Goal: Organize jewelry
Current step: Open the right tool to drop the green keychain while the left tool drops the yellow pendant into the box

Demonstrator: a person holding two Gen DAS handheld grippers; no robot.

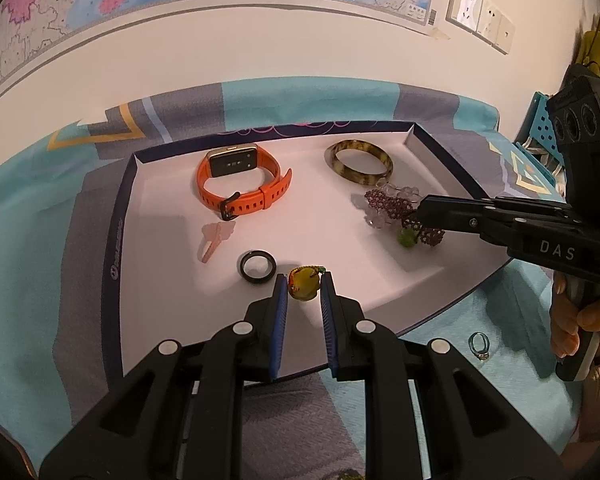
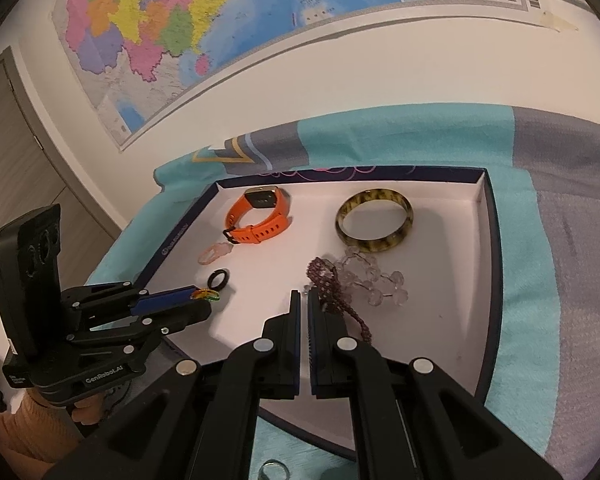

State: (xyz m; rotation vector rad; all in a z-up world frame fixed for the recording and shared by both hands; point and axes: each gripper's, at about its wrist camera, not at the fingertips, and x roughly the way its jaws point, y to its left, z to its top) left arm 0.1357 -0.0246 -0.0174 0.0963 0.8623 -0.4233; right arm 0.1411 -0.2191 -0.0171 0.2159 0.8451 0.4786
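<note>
My left gripper [image 1: 304, 278] is shut on a small yellow-green ring [image 1: 302, 289], just above the near part of the white tray [image 1: 116, 240]. From the right wrist view it [image 2: 198, 295] shows at the left with the ring [image 2: 208, 294] at its tips. My right gripper [image 2: 304, 295] is shut over the tray's right half, and no bead shows between its pads. A purple beaded bracelet [image 2: 326, 280] lies against its right finger beside a clear bead bracelet [image 2: 376, 280]. In the left wrist view its tip [image 1: 420, 212] sits in the purple beads [image 1: 388, 200].
The tray holds an orange watch [image 1: 240, 184], a tortoiseshell bangle [image 1: 360, 160], a black ring [image 1: 257, 266], a pink ring [image 1: 214, 240] and a green bead [image 1: 406, 237]. A bluish ring [image 1: 479, 345] lies on the patterned cloth [image 1: 28, 280] outside the tray. A hand [image 1: 580, 320] grips the right handle.
</note>
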